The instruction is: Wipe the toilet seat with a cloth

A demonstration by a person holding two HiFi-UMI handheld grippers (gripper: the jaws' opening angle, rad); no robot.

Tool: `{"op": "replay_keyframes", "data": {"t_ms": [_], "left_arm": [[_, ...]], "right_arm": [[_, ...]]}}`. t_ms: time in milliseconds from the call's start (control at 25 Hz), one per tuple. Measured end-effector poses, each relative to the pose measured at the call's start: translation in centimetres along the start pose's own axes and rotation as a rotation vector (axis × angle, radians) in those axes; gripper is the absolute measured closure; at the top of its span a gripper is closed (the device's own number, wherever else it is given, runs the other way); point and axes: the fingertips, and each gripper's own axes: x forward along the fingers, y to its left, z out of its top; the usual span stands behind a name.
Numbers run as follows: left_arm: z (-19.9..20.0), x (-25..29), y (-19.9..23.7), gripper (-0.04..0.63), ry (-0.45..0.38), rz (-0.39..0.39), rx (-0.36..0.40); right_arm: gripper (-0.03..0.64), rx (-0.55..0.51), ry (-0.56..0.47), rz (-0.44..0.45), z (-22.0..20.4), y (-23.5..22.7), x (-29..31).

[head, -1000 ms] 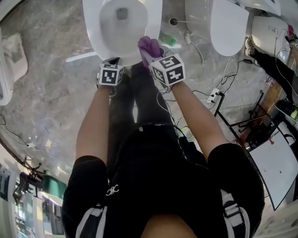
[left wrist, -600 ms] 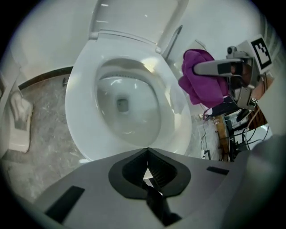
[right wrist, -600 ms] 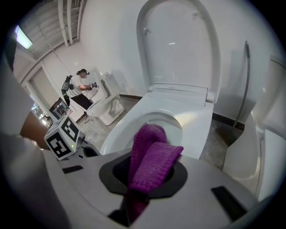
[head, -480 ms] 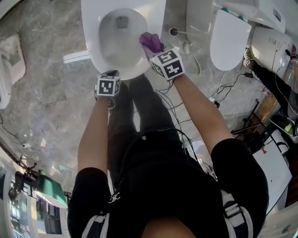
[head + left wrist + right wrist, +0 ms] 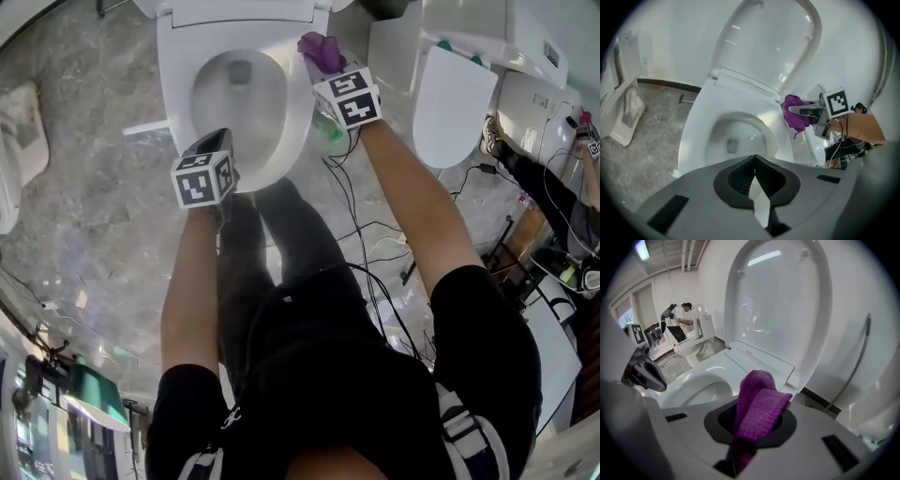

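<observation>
1. The right gripper (image 5: 754, 430) pinches a purple cloth (image 5: 759, 408), which bulges forward from the jaws in a folded loop.
2. The cloth lies at the rear right of the toilet seat (image 5: 302, 112), close to the hinge.
3. The left gripper (image 5: 756, 187) has its jaws pressed together with nothing between them, and it hangs over the seat's front left edge.
4. The lid (image 5: 783, 301) stands raised behind the bowl (image 5: 736, 136).
5. Cables (image 5: 366, 234) trail over the grey stone floor (image 5: 84, 216), and a second toilet (image 5: 455, 80) stands to the right.
</observation>
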Motion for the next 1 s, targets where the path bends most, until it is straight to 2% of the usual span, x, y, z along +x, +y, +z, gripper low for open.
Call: {"op": "replay_keyframes", "data": {"t_ms": [240, 440, 520, 720, 880, 1000], "left_arm": [[4.7, -0.6, -0.7, 0.586, -0.059, 0.043, -0.034], [5.8, -1.6, -1.0, 0.586, -0.093, 0.057, -0.084], [5.7, -1.9, -1.0, 0.586, -0.099, 0.054, -0.091], [4.4, -2.2, -0.5, 0.586, -0.085, 0.079, -0.106], [3.7, -2.5, -0.8, 0.586, -0.08, 0.077, -0.117], [3.3, -2.6, -0.9, 0.586, -0.079, 0.08, -0.109]], "right_arm": [[0.565, -0.142, 0.022, -0.085, 2.3, -5.8, 4.0], [0.565, -0.231, 0.071, -0.158, 2.0, -8.1, 6.9], [0.565, -0.214, 0.048, -0.169, 2.0, -8.1, 7.4], [0.565, -0.003, -0.045, -0.156, 1.3, -6.5, 7.4], [0.565, 0.021, -0.085, -0.115, 1.5, -3.1, 7.7], [0.565, -0.031, -0.104, -0.073, 2.2, -0.7, 8.5]]}}
